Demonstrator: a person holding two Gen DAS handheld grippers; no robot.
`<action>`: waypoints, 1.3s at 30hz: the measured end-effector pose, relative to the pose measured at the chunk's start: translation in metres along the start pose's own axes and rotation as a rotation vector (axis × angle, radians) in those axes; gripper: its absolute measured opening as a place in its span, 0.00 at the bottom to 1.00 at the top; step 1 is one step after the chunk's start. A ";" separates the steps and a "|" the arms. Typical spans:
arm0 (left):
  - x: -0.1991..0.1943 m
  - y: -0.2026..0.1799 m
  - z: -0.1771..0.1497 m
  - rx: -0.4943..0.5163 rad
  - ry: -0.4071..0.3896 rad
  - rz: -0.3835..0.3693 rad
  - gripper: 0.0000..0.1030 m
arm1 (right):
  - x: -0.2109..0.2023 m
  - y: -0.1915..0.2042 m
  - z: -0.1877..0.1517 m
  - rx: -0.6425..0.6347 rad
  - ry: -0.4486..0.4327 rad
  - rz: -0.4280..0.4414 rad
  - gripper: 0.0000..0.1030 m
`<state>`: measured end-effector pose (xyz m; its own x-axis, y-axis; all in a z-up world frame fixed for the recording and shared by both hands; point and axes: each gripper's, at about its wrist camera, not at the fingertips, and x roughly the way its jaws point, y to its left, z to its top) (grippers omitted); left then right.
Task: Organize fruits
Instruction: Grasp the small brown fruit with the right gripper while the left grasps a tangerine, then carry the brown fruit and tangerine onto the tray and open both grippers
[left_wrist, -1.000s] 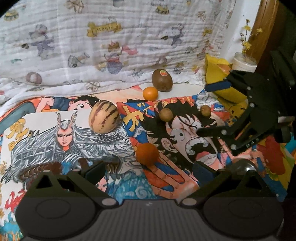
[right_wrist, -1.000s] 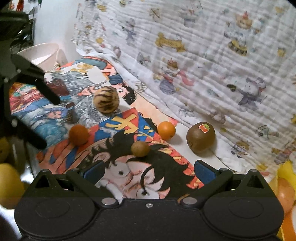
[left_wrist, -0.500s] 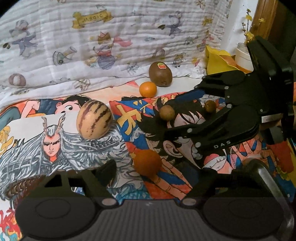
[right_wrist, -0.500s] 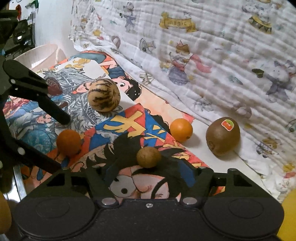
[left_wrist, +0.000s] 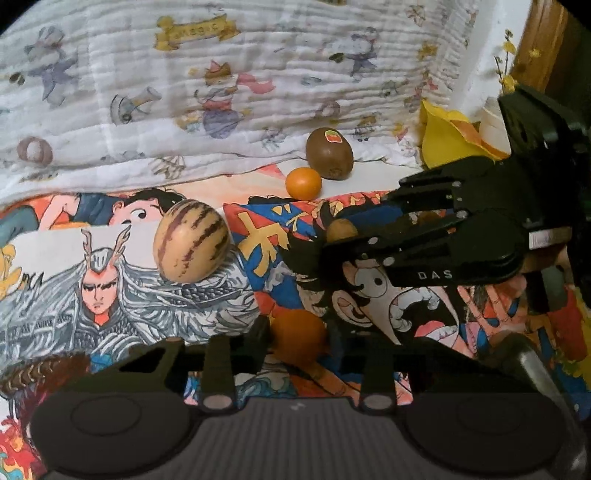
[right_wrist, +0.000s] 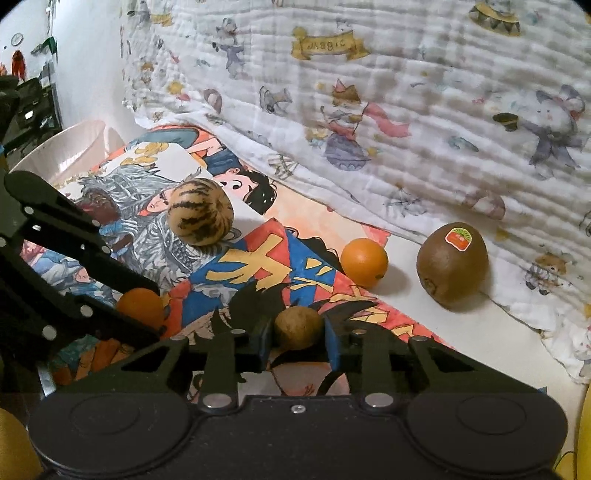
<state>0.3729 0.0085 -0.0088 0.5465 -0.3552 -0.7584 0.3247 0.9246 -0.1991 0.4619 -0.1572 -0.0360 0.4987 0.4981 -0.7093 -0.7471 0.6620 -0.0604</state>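
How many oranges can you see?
2. One orange sits between the left gripper's jaws. The other orange lies beside the kiwi near the blanket. More may be hidden.

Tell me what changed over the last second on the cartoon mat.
Both grippers came forward and narrowed. The left gripper now has its fingers around the near orange; the right gripper has closed around the small brown fruit. Both fruits remain on the mat. The striped melon, far orange and kiwi lie where they were.
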 end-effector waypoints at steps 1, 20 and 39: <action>-0.001 0.002 0.000 -0.015 0.001 -0.008 0.35 | -0.002 0.001 0.000 0.003 -0.005 0.001 0.30; -0.073 -0.030 -0.024 -0.025 -0.074 -0.010 0.34 | -0.110 0.059 -0.025 -0.050 -0.107 0.036 0.30; -0.144 -0.088 -0.117 -0.053 -0.114 -0.045 0.34 | -0.183 0.117 -0.114 -0.021 -0.068 0.056 0.30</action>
<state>0.1750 -0.0058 0.0450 0.6177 -0.4069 -0.6730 0.3115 0.9123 -0.2657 0.2332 -0.2347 0.0064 0.4841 0.5717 -0.6624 -0.7835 0.6203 -0.0372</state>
